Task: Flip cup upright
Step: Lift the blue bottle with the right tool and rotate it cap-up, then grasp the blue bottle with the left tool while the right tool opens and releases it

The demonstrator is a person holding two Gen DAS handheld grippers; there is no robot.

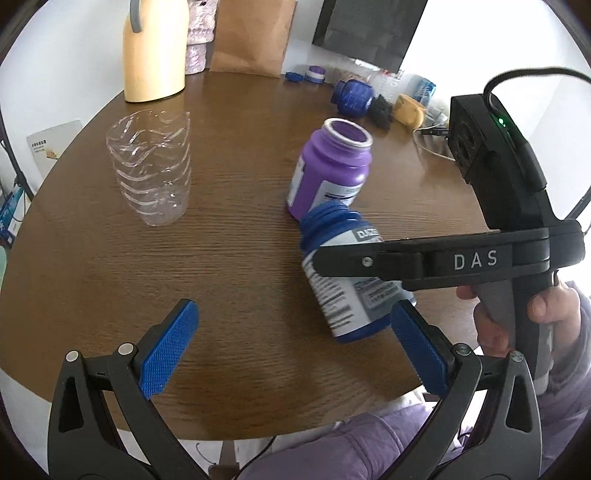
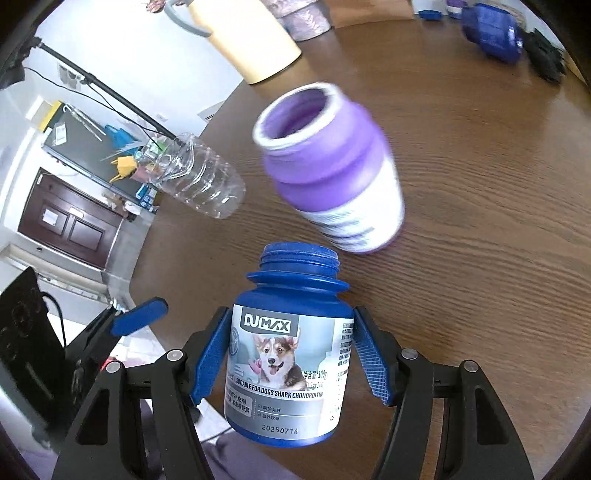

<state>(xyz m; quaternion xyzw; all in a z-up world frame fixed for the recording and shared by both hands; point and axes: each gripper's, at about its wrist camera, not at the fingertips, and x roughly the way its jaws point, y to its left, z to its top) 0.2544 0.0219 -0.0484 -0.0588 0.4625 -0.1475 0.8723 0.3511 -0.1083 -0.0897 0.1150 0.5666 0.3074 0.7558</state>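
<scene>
My right gripper [image 2: 291, 354] is shut on a blue lidless supplement bottle [image 2: 288, 365] with a dog on its label. Seen from the left wrist, that bottle [image 1: 343, 291] leans with its mouth up and to the left, its base close to the brown table [image 1: 229, 258]. I cannot tell whether it touches. My left gripper [image 1: 295, 325] stands open near the table's front edge, just left of the bottle, with nothing between its fingers. A purple lidless bottle [image 1: 332, 166] stands upright right behind the blue one. A clear cut plastic cup [image 1: 151, 170] stands mouth up at the left.
At the back stand a yellow jug [image 1: 155, 48], a brown paper bag [image 1: 255, 33] and a dark monitor [image 1: 369, 29]. Another blue bottle [image 1: 352, 96] lies on its side among caps and clutter at the back right. A hand [image 1: 517, 314] holds the right gripper's handle.
</scene>
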